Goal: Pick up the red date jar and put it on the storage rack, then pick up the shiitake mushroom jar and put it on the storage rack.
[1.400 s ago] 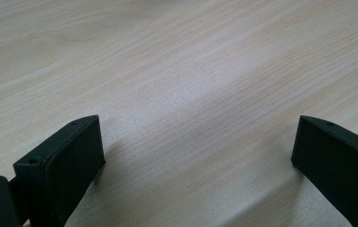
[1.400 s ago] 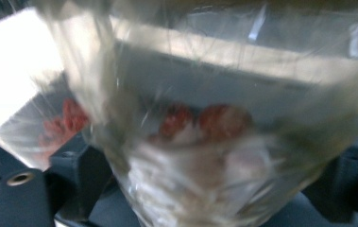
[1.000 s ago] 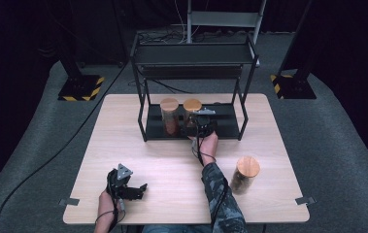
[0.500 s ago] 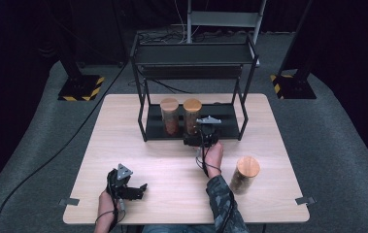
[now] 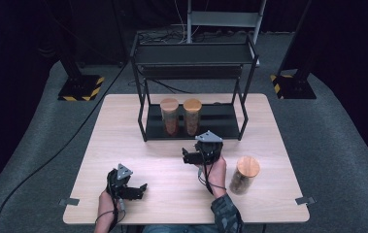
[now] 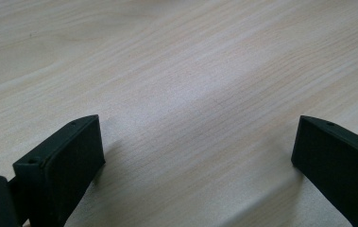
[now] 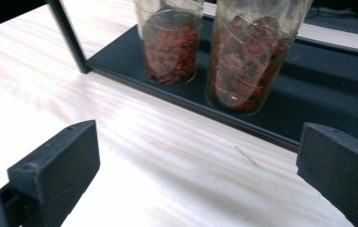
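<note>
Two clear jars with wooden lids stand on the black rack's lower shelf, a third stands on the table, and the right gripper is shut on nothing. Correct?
Not quite: the right gripper is open, its jaws wide apart in the right gripper view. The rest holds.

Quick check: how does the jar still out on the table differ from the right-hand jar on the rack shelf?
The table jar stands on bare wood beside the right hand-held gripper; the right-hand shelf jar stands on the rack's black lower shelf, next to another jar. The table jar's filling looks tan-brown; the shelf jar's looks darker red. Both are upright, clear, with wooden lids.
</note>
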The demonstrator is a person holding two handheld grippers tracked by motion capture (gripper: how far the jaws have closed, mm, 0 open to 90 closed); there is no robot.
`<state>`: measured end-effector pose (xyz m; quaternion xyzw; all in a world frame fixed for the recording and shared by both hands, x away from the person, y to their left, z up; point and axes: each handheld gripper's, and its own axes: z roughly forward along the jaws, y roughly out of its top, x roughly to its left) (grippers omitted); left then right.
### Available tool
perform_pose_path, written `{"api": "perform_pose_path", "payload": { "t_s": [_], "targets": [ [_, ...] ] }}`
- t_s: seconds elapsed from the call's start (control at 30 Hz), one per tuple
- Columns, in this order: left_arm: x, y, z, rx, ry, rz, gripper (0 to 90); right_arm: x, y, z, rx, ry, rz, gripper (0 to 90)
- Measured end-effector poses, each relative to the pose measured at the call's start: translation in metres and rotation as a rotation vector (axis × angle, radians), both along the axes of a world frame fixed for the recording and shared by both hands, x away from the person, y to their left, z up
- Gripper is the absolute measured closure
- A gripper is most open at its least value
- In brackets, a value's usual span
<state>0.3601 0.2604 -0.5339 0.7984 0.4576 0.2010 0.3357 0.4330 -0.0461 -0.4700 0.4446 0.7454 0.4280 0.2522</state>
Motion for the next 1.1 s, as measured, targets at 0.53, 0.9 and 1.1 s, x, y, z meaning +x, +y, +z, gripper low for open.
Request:
{"api": "perform_pose_path", "payload": {
  "t_s": [0.53, 0.9, 1.1],
  "targets": [
    [0.0, 0.0, 0.0, 0.0, 0.0, 0.0, 2.2, -0.071, -0.001, 0.042, -0.041, -0.156, 0.052, 0.0],
    [0.0, 0.0, 0.0, 0.003, 0.001, -0.003, 2.3, -0.103, -0.037, 0.067, -0.072, -0.252, -0.015, 0.0],
    [0.0, 0.0, 0.0, 0.0, 0.0, -0.001, 2.2, -0.113, -0.066, 0.069, -0.092, -0.258, -0.084, 0.0]
  ]
}}
